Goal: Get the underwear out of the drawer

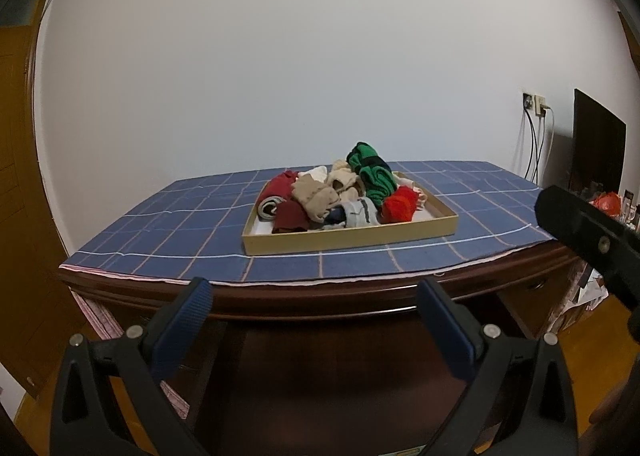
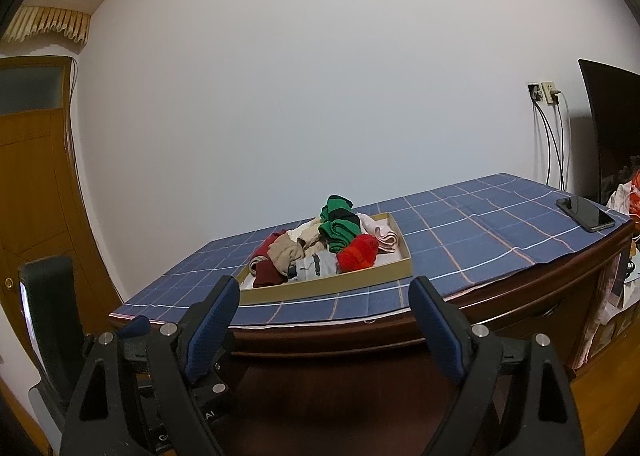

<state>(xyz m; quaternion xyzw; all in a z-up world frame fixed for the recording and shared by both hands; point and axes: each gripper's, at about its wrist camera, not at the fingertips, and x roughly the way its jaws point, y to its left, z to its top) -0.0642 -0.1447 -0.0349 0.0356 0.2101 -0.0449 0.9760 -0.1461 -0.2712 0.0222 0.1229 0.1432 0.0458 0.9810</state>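
I'm seeing soft, even indoor light on the white wall (image 1: 280, 76), fading grey toward the corners. Both fisheye views bow the table (image 2: 500, 288) edge and door frame, with black vignette at the corners. Under the table front it's dim and murky. The right gripper (image 1: 580, 232) looks blurred.
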